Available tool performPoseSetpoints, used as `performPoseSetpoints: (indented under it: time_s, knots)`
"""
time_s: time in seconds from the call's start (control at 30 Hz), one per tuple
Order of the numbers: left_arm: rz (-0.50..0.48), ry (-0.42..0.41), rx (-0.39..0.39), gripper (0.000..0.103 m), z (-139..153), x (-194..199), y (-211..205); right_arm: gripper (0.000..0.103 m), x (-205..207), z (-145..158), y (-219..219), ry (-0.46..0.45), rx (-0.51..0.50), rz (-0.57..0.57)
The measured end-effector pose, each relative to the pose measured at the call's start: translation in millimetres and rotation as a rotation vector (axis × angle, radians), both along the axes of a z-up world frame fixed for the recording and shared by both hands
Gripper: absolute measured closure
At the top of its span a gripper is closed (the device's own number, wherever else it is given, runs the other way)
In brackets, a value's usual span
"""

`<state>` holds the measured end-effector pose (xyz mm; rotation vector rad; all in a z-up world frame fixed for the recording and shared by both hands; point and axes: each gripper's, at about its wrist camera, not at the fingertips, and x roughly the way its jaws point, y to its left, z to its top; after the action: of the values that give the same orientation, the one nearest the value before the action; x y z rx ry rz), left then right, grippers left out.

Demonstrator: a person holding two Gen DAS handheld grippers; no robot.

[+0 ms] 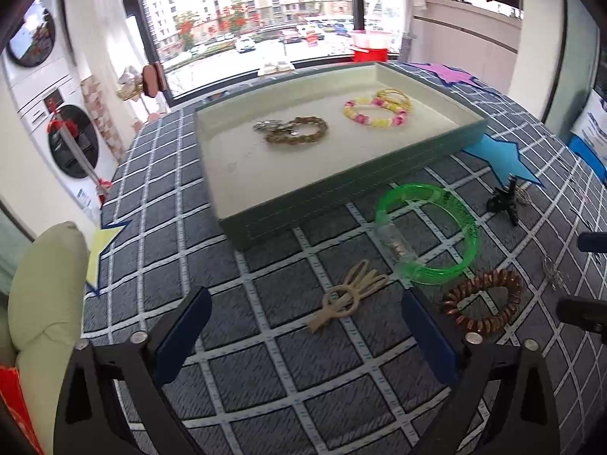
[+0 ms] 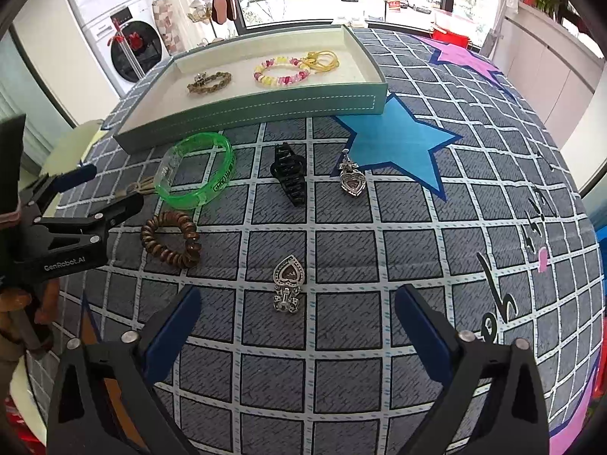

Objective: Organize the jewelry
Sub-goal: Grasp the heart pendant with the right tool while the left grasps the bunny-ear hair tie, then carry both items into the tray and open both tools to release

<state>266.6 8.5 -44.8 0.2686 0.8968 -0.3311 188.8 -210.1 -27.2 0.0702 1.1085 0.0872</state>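
Observation:
My left gripper [image 1: 307, 326] is open, low over the checked cloth. A beige hair clip [image 1: 349, 295] lies just ahead between its fingertips, untouched. A green bangle [image 1: 470, 227], a brown spiral hair tie [image 1: 481, 326] and a black claw clip [image 1: 504, 201] lie to its right. My right gripper [image 2: 299, 314] is open too, and a silver heart earring [image 2: 287, 284] lies on the cloth between its tips. A second heart earring [image 2: 351, 180] lies farther ahead. The green tray [image 2: 246, 113] holds a braided bracelet [image 2: 212, 81], a pink-yellow bead bracelet [image 2: 280, 81] and yellow bands [image 2: 322, 58].
Coloured paper stars lie on the cloth, a blue star [image 2: 394, 140] right of the tray. The left gripper [image 2: 110, 189] shows at the left of the right wrist view. A pale green cushion [image 1: 45, 284] sits off the table's left edge, and washing machines [image 1: 64, 129] stand beyond.

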Motion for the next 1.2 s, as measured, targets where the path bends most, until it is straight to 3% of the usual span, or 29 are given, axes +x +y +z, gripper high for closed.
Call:
performPoseSetpoints:
  time_s: [0.17,0.2,0.27,0.33,0.43,0.53,0.67,1.2]
  knots:
    - [-0.038,0.0,0.019,0.0,-3.2,-2.2,-8.5,0.022,3.7,-7.2,3.6,0.004,-0.03,-0.024]
    - [-0.046,0.003,0.021,0.009,-3.6,-2.9,-9.5,0.024,3.9,-7.5,5.7,0.001,-0.052,-0.023]
    - [-0.058,0.008,0.013,0.011,-2.5,-3.6,-10.8,0.026,3.7,-8.2,8.8,-0.003,-0.08,-0.018]
    - [-0.073,0.01,0.003,0.025,-1.5,-4.8,-11.6,0.029,2.9,-8.8,11.4,-0.008,-0.1,-0.006]
    - [-0.096,0.018,-0.006,0.037,-0.6,-6.4,-13.8,0.037,2.2,-7.9,12.6,-0.011,-0.099,0.006]
    - [-0.127,0.031,-0.019,0.058,0.1,-9.2,-17.3,0.055,2.1,-5.6,13.7,-0.014,-0.098,0.009]
    - [-0.138,0.028,-0.009,0.07,0.9,-12.2,-20.2,0.083,1.7,-4.1,15.5,-0.013,-0.096,0.017]
    - [-0.034,0.005,-0.111,0.07,24.2,-35.8,0.4,0.084,-8.7,6.3,-7.0,-0.026,0.027,-0.021]
